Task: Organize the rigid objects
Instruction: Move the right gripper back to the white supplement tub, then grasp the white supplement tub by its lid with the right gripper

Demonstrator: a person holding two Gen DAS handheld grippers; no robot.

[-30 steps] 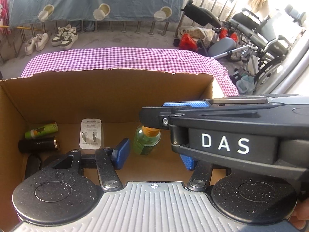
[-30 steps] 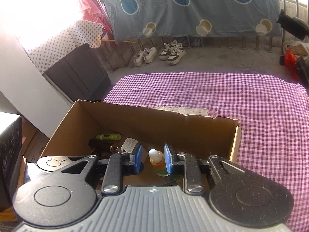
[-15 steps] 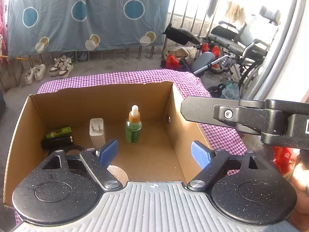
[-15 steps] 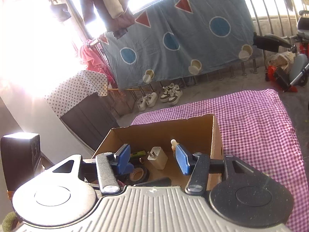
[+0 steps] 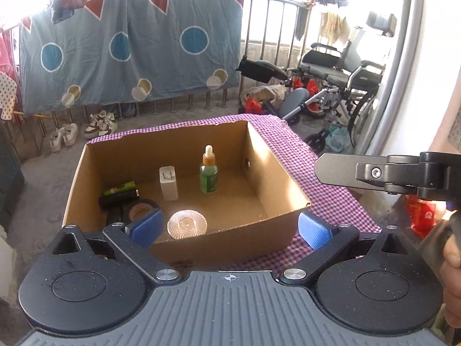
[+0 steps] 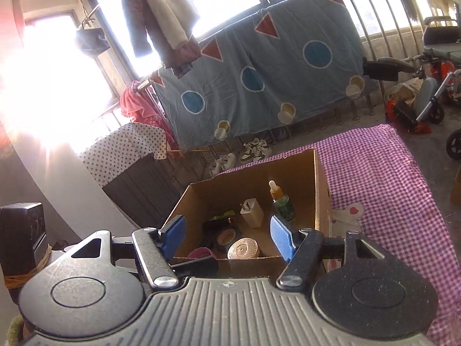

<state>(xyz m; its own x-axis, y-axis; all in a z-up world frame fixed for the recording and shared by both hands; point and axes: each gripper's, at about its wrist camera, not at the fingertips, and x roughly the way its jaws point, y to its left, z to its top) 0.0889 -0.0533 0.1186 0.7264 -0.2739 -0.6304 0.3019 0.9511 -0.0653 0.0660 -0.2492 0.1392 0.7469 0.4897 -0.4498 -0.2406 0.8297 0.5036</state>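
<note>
- Inside the cardboard box (image 5: 276,155), a green dropper bottle (image 5: 208,173) stands upright beside a white charger (image 5: 168,184).
- Left gripper (image 5: 229,227) and right gripper (image 6: 227,238) are opening, nothing between their jaws.

An open brown cardboard box (image 5: 268,155) was seen resting on a purple-and-white checked cloth (image 5: 325,190). Inside it, a green glass dropper bottle with an orange collar (image 5: 208,173) stood upright beside a white rectangular charger plug (image 5: 168,183). A green tube (image 5: 121,188), a black cylinder (image 5: 116,199), a roll of black tape (image 5: 140,210) and a clear ribbed glass disc (image 5: 187,225) lay nearer the front. The left gripper (image 5: 227,229) was held before the box, its blue-padded jaws opening with nothing gripped between them. Part of the right gripper (image 5: 374,173) was visible at the right edge.
</note>
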